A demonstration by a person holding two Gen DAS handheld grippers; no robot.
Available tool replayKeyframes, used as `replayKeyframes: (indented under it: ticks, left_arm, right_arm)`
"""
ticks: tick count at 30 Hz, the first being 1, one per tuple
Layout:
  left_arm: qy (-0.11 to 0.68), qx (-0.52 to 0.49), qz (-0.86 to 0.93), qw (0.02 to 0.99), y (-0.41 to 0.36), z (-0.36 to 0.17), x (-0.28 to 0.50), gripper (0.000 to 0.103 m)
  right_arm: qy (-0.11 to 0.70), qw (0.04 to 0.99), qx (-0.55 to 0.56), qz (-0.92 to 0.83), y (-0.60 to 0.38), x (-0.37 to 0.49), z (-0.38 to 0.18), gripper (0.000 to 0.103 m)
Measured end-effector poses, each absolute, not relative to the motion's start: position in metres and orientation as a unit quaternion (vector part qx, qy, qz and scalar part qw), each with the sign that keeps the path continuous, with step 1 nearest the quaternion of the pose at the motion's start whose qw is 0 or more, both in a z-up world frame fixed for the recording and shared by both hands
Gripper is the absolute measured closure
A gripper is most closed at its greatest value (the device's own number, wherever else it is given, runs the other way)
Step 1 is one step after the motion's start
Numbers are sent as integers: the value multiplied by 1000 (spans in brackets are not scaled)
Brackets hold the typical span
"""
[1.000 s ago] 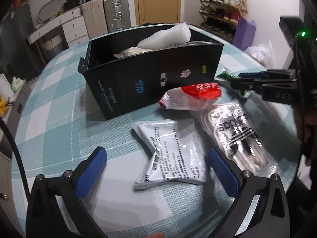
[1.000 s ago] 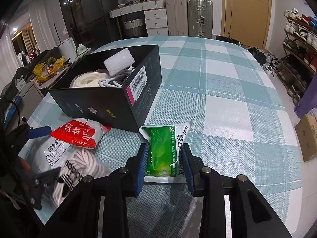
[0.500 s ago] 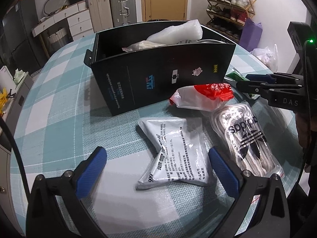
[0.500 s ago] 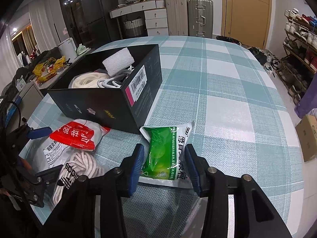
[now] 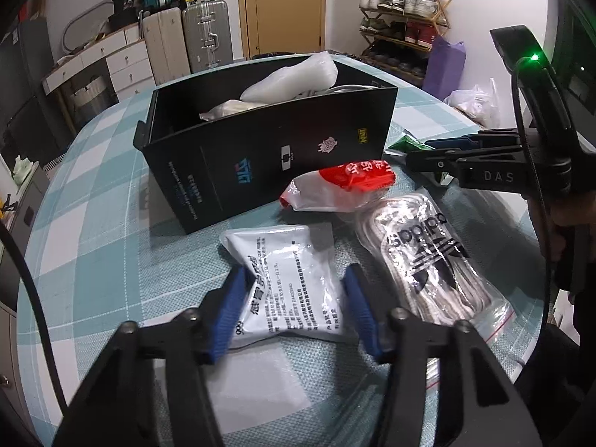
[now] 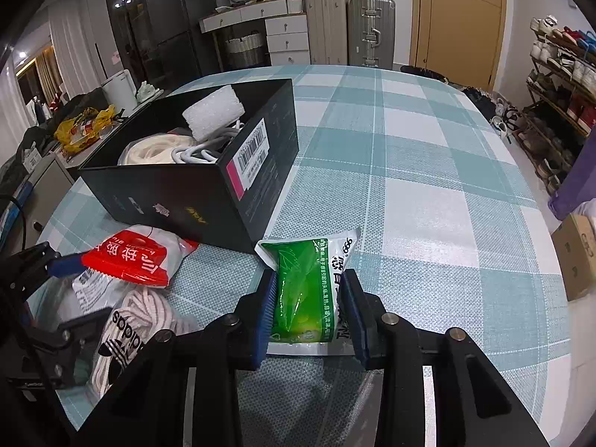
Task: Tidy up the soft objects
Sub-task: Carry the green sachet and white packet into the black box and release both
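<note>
We see the box [image 5: 268, 149] on the bench [image 5: 93, 231]; before it lie three pouches [image 5: 290, 283], a fourth [image 6: 309, 290] right.

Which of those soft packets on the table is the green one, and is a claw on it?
The green packet beside the black box's corner; the right claw is shut on it.

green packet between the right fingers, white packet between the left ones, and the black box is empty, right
Not quite. The black box is not empty: the right wrist view shows white foam and coiled white cord inside. The green packet and white packet are as you say.
</note>
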State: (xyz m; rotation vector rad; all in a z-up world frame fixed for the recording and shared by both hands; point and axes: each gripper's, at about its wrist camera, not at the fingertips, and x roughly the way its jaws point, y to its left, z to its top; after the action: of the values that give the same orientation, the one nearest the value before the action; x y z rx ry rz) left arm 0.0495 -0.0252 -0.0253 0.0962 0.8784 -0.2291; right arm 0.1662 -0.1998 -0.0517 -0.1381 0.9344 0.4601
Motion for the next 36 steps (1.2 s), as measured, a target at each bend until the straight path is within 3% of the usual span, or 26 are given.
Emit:
replayKeyframes:
  ticks: [7,36]
  left_arm:
    - [419,31,-112,901,-21,-21,45,67]
    - [343,-35,-93,934,13,22,29,70]
  right_arm:
    - [443,865,-59,230,-203,164,-49,71]
    - [362,896,-15,256,-212,145,1,72]
